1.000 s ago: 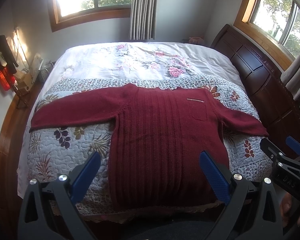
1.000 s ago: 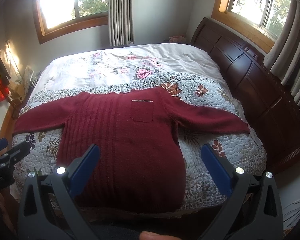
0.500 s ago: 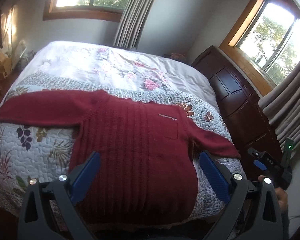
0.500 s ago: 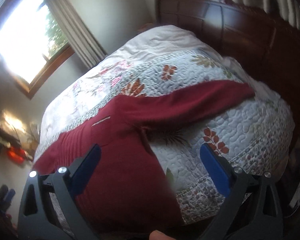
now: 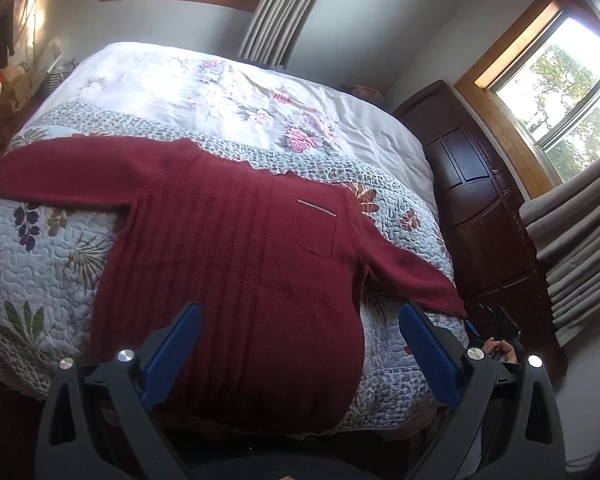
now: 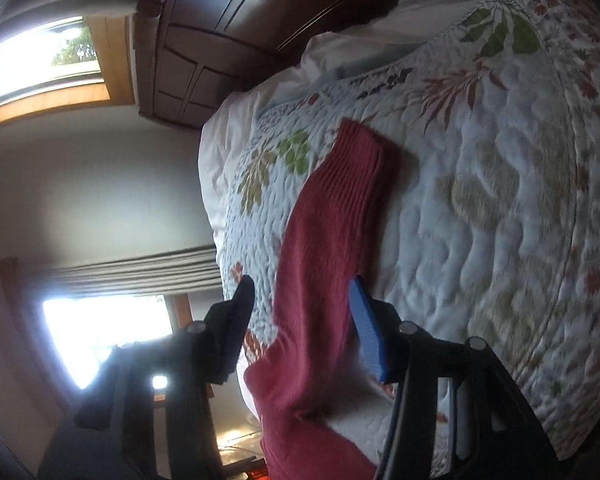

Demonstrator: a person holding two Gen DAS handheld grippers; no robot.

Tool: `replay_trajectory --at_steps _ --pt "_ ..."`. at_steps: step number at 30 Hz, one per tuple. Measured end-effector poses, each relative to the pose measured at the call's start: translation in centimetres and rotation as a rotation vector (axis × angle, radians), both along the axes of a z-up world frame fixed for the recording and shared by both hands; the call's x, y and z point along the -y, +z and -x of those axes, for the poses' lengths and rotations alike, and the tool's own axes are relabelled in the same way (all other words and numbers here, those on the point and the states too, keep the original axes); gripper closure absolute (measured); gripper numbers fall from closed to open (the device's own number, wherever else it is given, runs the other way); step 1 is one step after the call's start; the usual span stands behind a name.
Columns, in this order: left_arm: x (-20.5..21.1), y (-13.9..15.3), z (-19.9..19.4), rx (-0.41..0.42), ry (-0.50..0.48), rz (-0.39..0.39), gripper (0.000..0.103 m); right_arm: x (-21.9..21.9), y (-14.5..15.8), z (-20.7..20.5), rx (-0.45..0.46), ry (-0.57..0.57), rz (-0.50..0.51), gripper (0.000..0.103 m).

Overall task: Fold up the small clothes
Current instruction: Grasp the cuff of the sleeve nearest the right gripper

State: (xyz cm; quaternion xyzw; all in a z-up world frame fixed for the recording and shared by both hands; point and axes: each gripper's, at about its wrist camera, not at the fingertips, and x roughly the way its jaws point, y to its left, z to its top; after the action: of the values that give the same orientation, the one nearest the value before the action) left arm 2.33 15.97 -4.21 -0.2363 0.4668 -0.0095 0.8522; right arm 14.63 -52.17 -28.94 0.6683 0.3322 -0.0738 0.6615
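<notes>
A dark red knit sweater (image 5: 236, 264) lies face up and spread flat on the quilted bedspread (image 5: 40, 264) of a bed, its hem at the near edge of the bed and both sleeves stretched straight out to the sides; a small chest pocket (image 5: 316, 232) with a pale trim line sits on the sweater's front toward the dark wooden headboard (image 5: 484, 208). No fold has been made yet, so this looks like the opening step: picking up a sleeve to bring it in over the body. The left gripper (image 5: 300, 344) hovers over the sweater's hem, its blue-padded fingers (image 5: 176, 344) wide apart and holding nothing. The right gripper (image 6: 300, 312) — turned on its side in its own view — is down at the sleeve (image 6: 332, 216) that points toward the headboard, its two fingers standing apart on either side of the sleeve, short of the ribbed cuff (image 6: 360, 160); they straddle the cloth but have not closed on it, and whether a pad already touches the knit cannot be told through the blur. The next move probably calls for closing on the sleeve with a firm bite through both layers, then lifting it just clear of the bedspread and carrying it across the sweater's chest — keeping the shoulder line straight so the soft knit does not drag or bunch.
</notes>
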Motion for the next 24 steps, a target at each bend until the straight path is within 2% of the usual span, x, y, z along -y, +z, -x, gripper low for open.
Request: replay_trajectory --at_steps 6,9,12,14,18,19,21,22,24 --pt "1.1 0.1 0.1 -0.026 0.044 -0.016 0.004 3.2 -2.6 -2.8 -0.054 -0.001 0.041 0.054" --pt "2.3 -0.1 -0.1 -0.048 0.048 -0.027 0.004 3.4 -3.7 -3.0 -0.167 -0.002 0.086 0.056" --pt "3.3 -0.1 0.0 -0.043 0.054 -0.029 0.004 3.1 -3.9 -2.3 -0.156 -0.007 0.076 0.052" --pt "3.8 -0.1 0.1 -0.043 0.064 -0.026 0.004 3.3 -4.3 -2.7 -0.164 0.016 0.091 0.052" --pt "4.4 -0.2 0.0 -0.051 0.078 -0.016 0.004 4.3 -5.4 -3.9 -0.142 0.021 0.054 0.05" --pt "4.6 -0.1 -0.1 -0.05 0.074 -0.012 0.004 4.5 -5.6 -4.2 -0.131 0.023 0.052 0.056" --pt "5.0 0.0 -0.2 -0.043 0.053 -0.001 0.004 4.6 -5.6 -4.6 -0.116 0.039 0.045 0.075" --pt "5.0 0.1 -0.2 -0.03 0.039 0.016 0.004 4.6 -5.6 -4.9 -0.106 0.05 0.042 0.093" --pt "4.6 0.2 0.0 0.006 0.018 0.086 0.004 4.5 -4.8 -5.1 -0.076 0.059 0.061 0.093"
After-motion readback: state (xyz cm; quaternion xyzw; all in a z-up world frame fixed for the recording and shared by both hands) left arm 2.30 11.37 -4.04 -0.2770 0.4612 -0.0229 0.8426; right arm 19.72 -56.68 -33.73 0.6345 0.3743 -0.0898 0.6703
